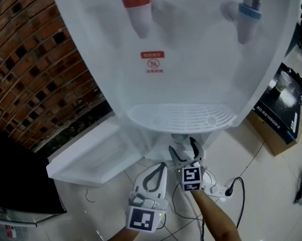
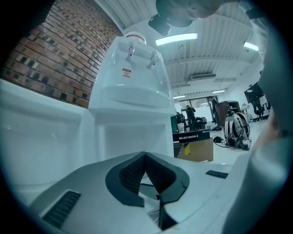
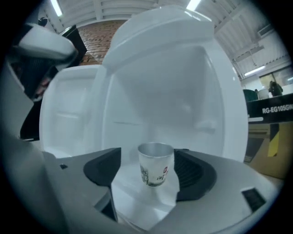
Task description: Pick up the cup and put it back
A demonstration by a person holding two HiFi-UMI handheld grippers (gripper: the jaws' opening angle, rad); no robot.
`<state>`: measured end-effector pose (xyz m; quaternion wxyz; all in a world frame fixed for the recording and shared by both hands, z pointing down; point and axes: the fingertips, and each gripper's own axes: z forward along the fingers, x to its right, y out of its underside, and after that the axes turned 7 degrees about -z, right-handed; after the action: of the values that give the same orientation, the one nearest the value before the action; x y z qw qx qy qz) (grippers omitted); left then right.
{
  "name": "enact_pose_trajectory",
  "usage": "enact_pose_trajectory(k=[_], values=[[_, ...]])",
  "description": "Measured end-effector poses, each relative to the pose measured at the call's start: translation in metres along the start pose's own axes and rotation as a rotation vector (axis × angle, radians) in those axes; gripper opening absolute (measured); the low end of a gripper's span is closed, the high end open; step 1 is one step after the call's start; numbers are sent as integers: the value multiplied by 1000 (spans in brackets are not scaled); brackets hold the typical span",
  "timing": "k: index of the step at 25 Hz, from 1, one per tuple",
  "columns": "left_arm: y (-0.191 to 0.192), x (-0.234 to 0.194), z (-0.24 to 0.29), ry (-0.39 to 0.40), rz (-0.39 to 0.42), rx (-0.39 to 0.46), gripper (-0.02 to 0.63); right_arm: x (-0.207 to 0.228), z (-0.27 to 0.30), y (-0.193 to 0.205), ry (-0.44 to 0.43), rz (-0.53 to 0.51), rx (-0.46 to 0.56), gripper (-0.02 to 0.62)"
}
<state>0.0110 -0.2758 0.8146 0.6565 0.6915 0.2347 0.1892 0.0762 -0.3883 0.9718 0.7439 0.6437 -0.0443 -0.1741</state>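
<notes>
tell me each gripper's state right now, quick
left gripper: shut, empty
right gripper: open, cup stands between its jaws, not gripped

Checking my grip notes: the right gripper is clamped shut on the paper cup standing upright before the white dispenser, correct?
Not clamped: the right gripper view shows the right gripper open, the paper cup standing upright between its parted jaws, before the white dispenser.

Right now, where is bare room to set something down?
Bare: the drip tray under the red tap, and floor tile between the open door and the left gripper. Crowded: cables and power strip right of the right gripper; cup stands between its open jaws.
</notes>
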Motion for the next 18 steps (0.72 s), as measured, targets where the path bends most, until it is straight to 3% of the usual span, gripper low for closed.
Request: enact_pose_trajectory(k=[2,11,13,15,18], values=[[0,-2,-1,-1,11,2,0,3,15,13,5,12,-30,425],[8,-7,-4,-7,27,-17,0,9,54,28,19,-19,-52,425],[9,-8,-4,-11,24,-17,0,10,56,28,17,-31,-54,420],[8,-11,-3,-20,14,-12,0,9,56,26,12,-37,-51,345],[8,-15,-2,-22,15,-11,0,7,50,19,3,-45,-41,344]])
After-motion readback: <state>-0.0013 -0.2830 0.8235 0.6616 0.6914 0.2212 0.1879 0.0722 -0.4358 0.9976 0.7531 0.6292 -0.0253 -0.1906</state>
